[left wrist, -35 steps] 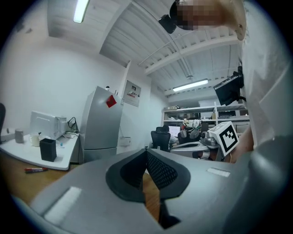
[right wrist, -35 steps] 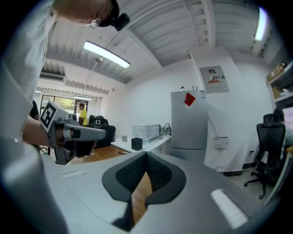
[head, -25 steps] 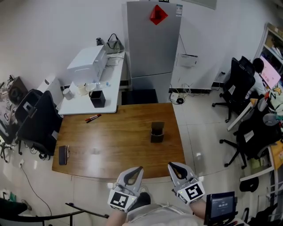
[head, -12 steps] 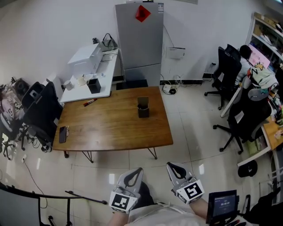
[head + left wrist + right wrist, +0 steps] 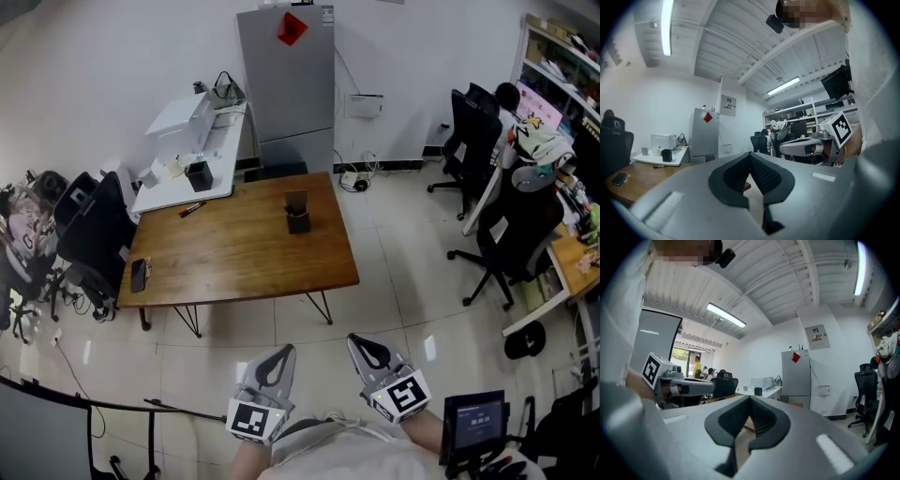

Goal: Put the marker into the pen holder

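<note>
A red and black marker (image 5: pixel 192 208) lies near the far left corner of the wooden table (image 5: pixel 244 258). In the left gripper view the marker (image 5: pixel 659 166) shows small at the left. A dark pen holder (image 5: pixel 297 212) stands upright toward the table's far right. Both grippers are held close to my body, well short of the table, over the tiled floor. My left gripper (image 5: pixel 283 351) is shut with nothing in it, its jaws meeting at the tip (image 5: pixel 750 154). My right gripper (image 5: pixel 360 340) is likewise shut and empty (image 5: pixel 750 397).
A black phone (image 5: pixel 138 274) lies at the table's left edge. Behind the table stand a white side table (image 5: pixel 187 187) with a printer and a black box (image 5: pixel 198 175), and a grey fridge (image 5: pixel 286 84). Office chairs (image 5: pixel 511 234) stand at the right and another (image 5: pixel 89 234) at the left.
The view has backed away from the table, which now sits farther off and smaller. Both grippers stay shut and near my body.
</note>
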A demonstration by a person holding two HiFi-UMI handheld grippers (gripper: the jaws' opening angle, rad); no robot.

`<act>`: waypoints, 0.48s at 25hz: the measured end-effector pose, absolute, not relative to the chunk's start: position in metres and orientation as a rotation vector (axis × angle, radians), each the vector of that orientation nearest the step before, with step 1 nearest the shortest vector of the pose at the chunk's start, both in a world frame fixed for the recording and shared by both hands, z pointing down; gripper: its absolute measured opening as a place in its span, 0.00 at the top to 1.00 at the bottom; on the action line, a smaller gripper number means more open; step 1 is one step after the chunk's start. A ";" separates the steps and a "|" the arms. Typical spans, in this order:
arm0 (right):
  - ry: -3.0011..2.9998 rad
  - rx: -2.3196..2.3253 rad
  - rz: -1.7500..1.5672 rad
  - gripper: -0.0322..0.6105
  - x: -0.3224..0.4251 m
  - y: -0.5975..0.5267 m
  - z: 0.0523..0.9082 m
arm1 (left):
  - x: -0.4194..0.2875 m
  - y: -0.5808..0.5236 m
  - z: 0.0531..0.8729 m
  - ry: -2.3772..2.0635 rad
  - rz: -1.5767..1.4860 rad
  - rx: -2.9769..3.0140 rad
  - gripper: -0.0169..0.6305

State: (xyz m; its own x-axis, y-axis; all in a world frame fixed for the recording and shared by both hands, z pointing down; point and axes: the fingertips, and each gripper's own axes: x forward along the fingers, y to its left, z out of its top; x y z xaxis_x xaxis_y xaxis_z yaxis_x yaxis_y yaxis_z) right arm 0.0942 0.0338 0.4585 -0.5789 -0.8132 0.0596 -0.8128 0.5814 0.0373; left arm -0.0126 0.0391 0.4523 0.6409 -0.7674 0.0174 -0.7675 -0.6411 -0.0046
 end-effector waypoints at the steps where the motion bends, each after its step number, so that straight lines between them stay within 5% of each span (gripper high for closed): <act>1: -2.734 1.409 -0.024 0.95 0.092 0.033 0.454 | -0.013 0.038 0.449 -1.322 0.022 2.850 0.95; 12: -2.769 1.395 -0.064 0.95 0.066 0.029 0.429 | -0.016 0.023 0.418 -1.295 -0.030 2.899 0.95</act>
